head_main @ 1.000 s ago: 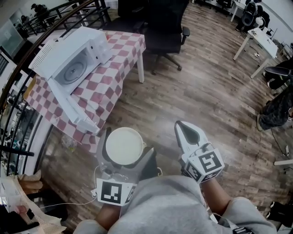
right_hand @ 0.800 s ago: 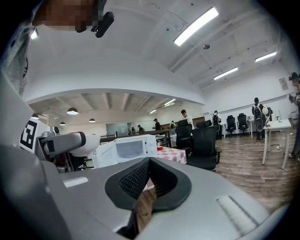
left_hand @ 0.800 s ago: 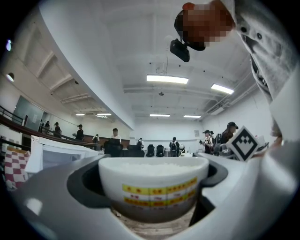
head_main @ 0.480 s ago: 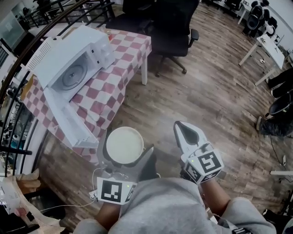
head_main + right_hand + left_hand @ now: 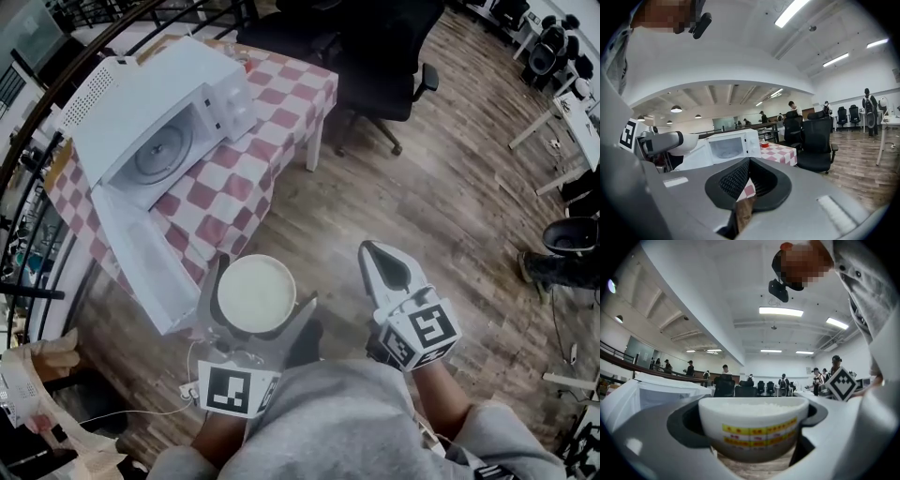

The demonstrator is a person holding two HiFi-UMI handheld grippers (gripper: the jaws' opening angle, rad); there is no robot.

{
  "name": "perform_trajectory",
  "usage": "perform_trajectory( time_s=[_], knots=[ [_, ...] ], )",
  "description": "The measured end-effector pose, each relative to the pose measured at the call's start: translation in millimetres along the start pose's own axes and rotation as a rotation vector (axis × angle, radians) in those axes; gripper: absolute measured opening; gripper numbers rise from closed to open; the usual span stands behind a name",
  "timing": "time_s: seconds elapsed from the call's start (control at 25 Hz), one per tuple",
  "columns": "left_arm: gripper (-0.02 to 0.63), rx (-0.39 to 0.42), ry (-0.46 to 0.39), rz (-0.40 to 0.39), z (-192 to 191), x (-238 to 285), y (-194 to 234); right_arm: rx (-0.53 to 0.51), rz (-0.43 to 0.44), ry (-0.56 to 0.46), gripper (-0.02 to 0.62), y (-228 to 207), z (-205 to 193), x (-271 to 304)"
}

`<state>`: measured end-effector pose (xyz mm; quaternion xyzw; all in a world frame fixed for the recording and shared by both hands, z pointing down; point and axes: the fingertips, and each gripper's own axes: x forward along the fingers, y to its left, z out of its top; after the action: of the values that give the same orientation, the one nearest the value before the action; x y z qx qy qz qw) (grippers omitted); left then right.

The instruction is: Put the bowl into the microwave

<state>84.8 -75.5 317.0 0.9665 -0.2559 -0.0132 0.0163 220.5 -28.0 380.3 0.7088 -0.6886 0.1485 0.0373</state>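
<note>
The bowl [image 5: 255, 294] is upright, its mouth facing up and filled with something white. It is clamped in the left gripper [image 5: 268, 279], just beside the open door [image 5: 141, 248] of the microwave [image 5: 159, 103]. That gripper is held level and points forward. The right gripper [image 5: 380, 258] is farther from the microwave, also pointing forward, with its jaws pressed together and nothing between them.

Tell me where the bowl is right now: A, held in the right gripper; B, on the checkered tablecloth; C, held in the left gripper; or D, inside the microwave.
C: the left gripper has its jaws closed on the white bowl, holding it above the wood floor short of the open microwave, while the right gripper is shut with nothing between its jaws.
</note>
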Motion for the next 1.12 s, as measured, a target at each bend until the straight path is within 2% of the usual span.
perform_trajectory(
  time_s=[0.32, 0.72, 1.12],
  knots=[
    [0.541, -0.008, 0.009, 0.05, -6, 20, 44, -0.018, 0.038, 0.019, -0.005, 0, 8, 53],
    [0.541, -0.018, -0.03, 0.144, 1, 19, 97, -0.075, 0.12, 0.026, -0.005, 28, 27, 109],
    [0.541, -0.026, -0.055, 0.185, 6, 10, 117, -0.123, 0.165, 0.01, -0.005, 51, 42, 127]
  ],
)
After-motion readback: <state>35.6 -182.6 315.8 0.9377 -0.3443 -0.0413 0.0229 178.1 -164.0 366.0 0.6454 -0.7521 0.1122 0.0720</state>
